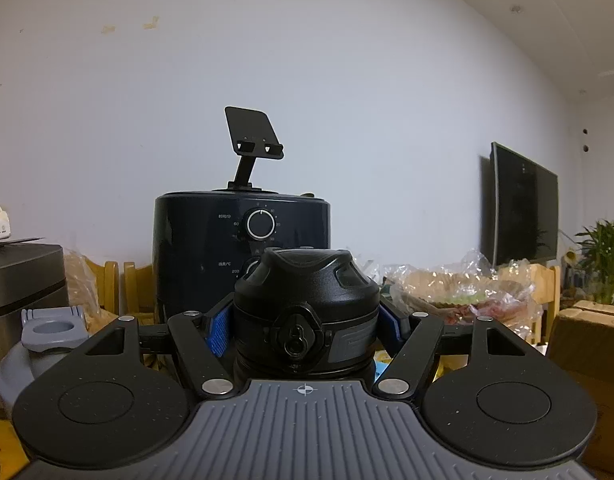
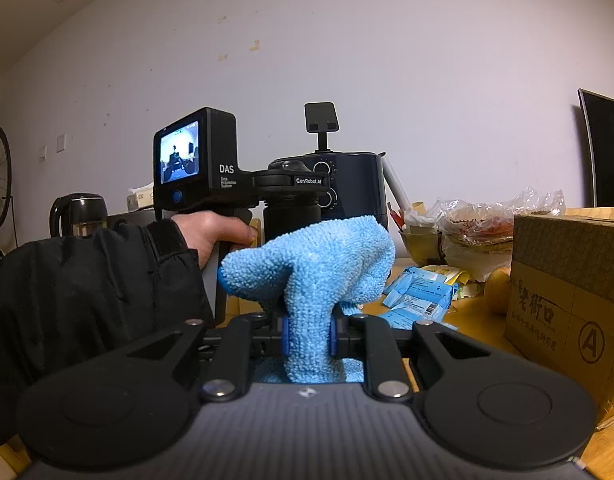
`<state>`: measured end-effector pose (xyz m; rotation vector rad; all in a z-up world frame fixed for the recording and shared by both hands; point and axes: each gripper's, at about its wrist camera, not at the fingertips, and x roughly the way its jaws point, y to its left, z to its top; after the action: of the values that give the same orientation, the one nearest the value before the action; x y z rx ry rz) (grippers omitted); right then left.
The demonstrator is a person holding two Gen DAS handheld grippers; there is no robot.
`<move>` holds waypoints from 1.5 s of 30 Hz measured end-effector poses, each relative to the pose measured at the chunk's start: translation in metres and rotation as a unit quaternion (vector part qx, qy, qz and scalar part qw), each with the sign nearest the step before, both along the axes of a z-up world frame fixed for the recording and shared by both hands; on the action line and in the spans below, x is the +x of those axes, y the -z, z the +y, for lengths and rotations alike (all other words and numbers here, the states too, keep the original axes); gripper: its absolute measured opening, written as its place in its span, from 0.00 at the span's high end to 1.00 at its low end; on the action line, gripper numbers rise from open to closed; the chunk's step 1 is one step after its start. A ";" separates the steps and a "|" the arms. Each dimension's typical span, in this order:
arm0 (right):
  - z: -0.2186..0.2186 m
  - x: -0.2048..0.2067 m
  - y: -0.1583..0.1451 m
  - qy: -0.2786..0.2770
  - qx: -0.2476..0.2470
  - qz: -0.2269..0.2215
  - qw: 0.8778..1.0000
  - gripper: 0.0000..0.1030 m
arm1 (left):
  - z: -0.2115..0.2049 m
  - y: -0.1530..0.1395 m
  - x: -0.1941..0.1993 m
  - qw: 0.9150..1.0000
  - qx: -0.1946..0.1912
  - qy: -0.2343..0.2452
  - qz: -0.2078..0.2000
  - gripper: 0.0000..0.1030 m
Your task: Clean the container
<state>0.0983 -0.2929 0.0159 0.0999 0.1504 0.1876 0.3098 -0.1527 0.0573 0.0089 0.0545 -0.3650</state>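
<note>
My left gripper (image 1: 305, 326) is shut on a black bottle (image 1: 307, 304) with a domed lid and a lock button, held upright between the blue pads. In the right wrist view the same bottle (image 2: 293, 216) stands upright in the left gripper (image 2: 291, 184), held by a hand in a black sleeve. My right gripper (image 2: 307, 338) is shut on a light blue microfibre cloth (image 2: 315, 272). The cloth bunches up above the jaws, just in front of the bottle's lower body; I cannot tell if it touches.
A dark air fryer (image 1: 243, 256) with a phone stand (image 1: 253, 132) on top stands behind the bottle. A cardboard box (image 2: 567, 296), blue packets (image 2: 419, 296) and plastic bags (image 2: 487, 224) lie on the wooden table at right. A kettle (image 2: 81, 214) stands left.
</note>
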 end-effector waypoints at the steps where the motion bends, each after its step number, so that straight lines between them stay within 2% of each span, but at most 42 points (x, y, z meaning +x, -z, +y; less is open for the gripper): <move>1: 0.000 0.000 0.000 0.000 0.000 0.000 1.000 0.85 | -0.001 0.000 0.000 1.000 0.001 0.000 0.000 0.34; 15: 0.002 -0.004 -0.002 0.003 0.003 -0.001 1.000 0.85 | -0.003 0.004 0.003 1.000 0.000 -0.004 -0.014 0.34; 20: 0.001 -0.005 -0.003 0.003 0.003 -0.001 1.000 0.85 | -0.003 0.005 -0.002 0.999 0.001 -0.002 -0.038 0.32; 22: 0.000 -0.005 -0.003 0.003 0.005 -0.001 1.000 0.85 | -0.003 0.004 -0.003 0.999 0.002 -0.001 -0.040 0.13; 28: -0.001 -0.005 -0.002 0.003 0.006 -0.001 1.000 0.85 | -0.002 0.007 -0.005 0.999 -0.003 -0.013 -0.036 0.08; 45: -0.004 -0.005 -0.002 0.005 0.007 -0.002 1.000 0.85 | -0.002 0.005 -0.014 0.999 0.006 -0.016 -0.031 0.08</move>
<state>0.0930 -0.2964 0.0181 0.1137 0.1445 0.1778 0.2956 -0.1544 0.0520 0.0304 -0.0055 -0.3312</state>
